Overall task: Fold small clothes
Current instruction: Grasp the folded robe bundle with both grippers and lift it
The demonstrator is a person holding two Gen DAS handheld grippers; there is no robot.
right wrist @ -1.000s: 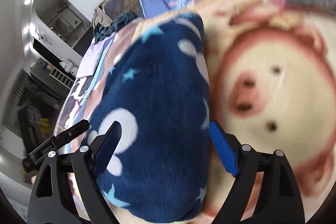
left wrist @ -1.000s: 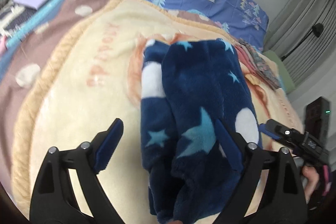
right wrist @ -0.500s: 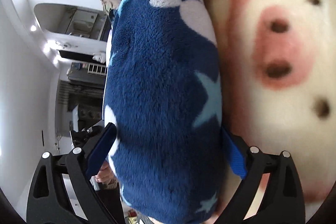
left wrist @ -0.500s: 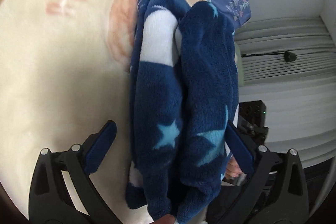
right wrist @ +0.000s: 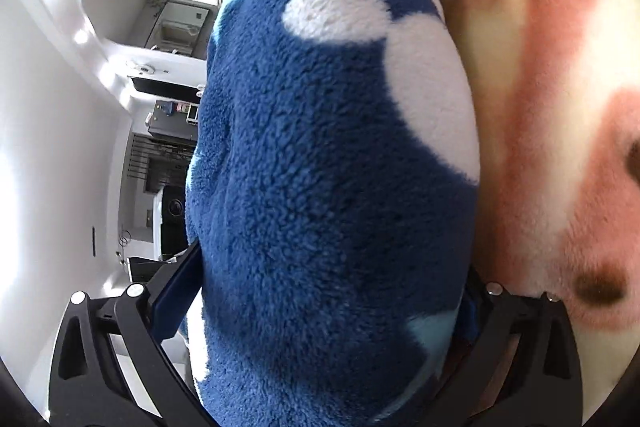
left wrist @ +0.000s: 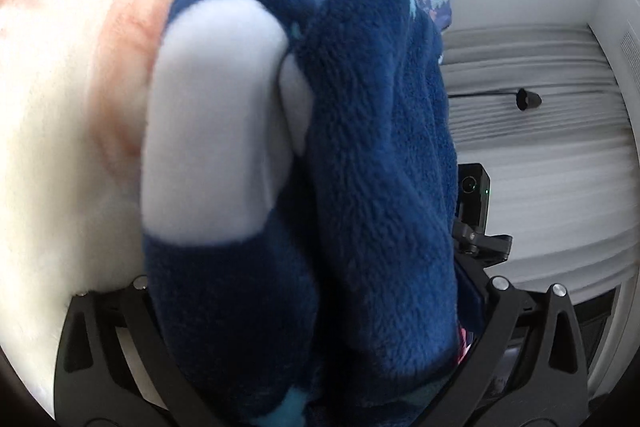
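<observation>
We see the cream blanket (right wrist: 560, 75) with its pink bear print filling 3 o'clock in the right view and 9 o'clock in the left. Against it lies the folded navy fleece garment (right wrist: 328, 163), bunched at centre. Left gripper (left wrist: 312, 311) and right gripper (right wrist: 320, 303) stand spread wide, straddling it.

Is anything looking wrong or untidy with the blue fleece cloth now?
Nothing is damaged. The blue fleece garment sits as a thick, bunched bundle between the jaws of both grippers, not a flat fold, against the cream blanket.
</observation>
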